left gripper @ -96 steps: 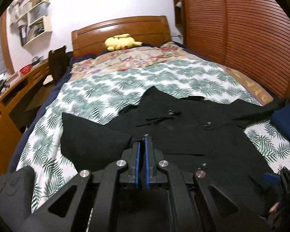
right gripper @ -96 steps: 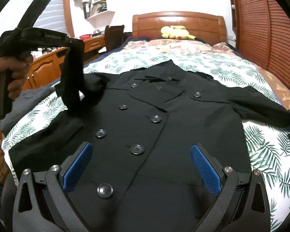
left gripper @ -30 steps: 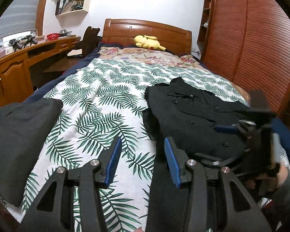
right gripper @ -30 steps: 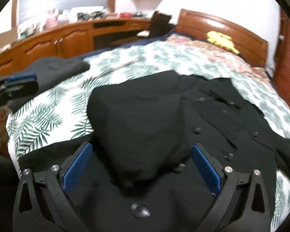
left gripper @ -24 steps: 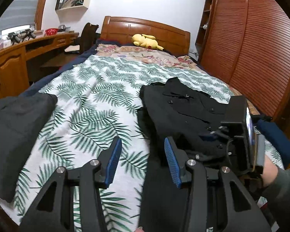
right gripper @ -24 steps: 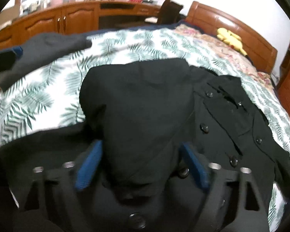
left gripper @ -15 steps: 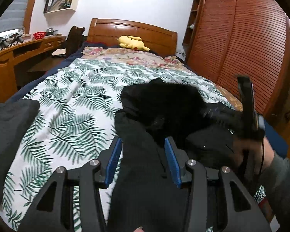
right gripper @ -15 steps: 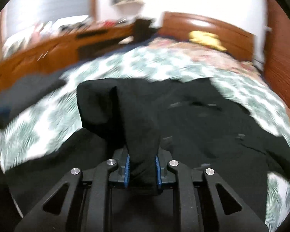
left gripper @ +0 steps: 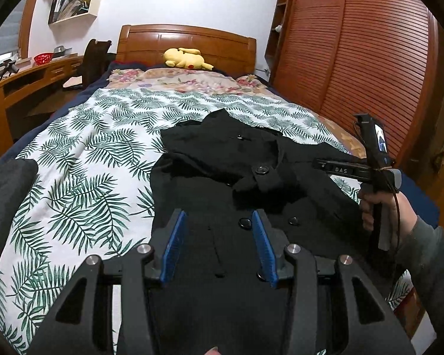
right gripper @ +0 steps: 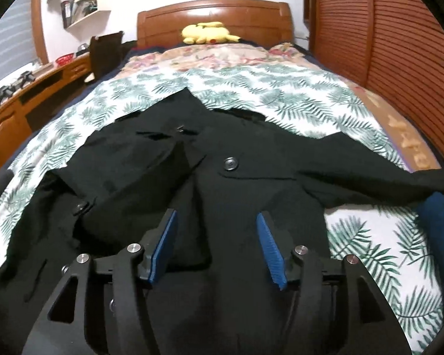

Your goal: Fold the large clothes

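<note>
Below my fingers, blue ribbed pads on matt black plastic, lies a matt black cloth coat with glossy buttons. The headboard at upper centre is polished wood.

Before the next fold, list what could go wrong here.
1. The coat's right sleeve lies stretched toward the bed's edge, its cuff by a blue item; it may slide off or drag.
2. The folded left sleeve lies loosely bunched on the chest; another fold over it could trap wrinkles.
3. Both the left gripper and right gripper are open and hold nothing, so the loose folds could slip apart.
</note>
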`<action>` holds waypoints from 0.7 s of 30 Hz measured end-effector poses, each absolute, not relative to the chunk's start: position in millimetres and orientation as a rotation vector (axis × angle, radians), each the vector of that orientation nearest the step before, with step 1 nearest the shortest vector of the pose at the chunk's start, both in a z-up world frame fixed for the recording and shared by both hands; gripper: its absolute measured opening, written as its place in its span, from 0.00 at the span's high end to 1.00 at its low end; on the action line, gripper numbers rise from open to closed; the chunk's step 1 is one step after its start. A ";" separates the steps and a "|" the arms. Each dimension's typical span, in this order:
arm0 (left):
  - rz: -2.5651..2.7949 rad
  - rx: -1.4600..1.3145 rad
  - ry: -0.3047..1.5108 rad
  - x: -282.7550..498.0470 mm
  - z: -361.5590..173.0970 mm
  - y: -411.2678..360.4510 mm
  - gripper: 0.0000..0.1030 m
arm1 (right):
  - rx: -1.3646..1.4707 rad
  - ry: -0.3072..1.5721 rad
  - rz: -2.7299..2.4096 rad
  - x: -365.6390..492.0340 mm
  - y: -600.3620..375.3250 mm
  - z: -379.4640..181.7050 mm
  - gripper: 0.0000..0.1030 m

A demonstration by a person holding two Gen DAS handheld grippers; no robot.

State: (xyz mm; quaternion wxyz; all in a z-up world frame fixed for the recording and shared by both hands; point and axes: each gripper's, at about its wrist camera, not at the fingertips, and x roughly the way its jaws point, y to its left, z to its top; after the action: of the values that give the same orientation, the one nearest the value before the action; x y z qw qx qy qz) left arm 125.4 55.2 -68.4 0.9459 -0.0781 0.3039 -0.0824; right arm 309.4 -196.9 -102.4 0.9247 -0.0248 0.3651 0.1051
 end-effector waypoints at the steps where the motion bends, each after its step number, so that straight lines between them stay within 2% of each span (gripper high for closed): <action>1: -0.167 -0.155 0.621 125.5 -69.1 54.0 0.56 | -0.048 0.750 0.229 308.6 -195.3 -104.6 0.40; 4: -0.164 -0.150 0.628 126.8 -70.4 51.0 0.56 | -0.058 0.752 0.291 303.5 -177.0 -107.7 0.37; 18: -0.155 -0.135 0.641 127.2 -75.6 49.2 0.56 | -0.114 0.841 0.527 292.9 -80.4 -128.4 0.36; 19: -0.156 -0.135 0.642 127.4 -76.0 48.8 0.56 | -0.140 0.850 0.513 294.2 -75.2 -132.0 0.39; 20: -0.157 -0.135 0.643 127.6 -76.4 48.3 0.56 | -0.159 0.851 0.499 295.1 -72.4 -134.6 0.56; 21: -0.158 -0.134 0.644 127.7 -76.8 47.8 0.56 | -0.170 0.854 0.499 296.4 -71.0 -136.1 0.68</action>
State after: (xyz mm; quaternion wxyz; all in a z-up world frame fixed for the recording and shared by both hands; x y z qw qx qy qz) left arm 127.7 47.8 -76.8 0.9433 -0.0656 0.3161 -0.0774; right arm 296.4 -71.0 -136.1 0.8766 -0.0812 0.4095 0.2393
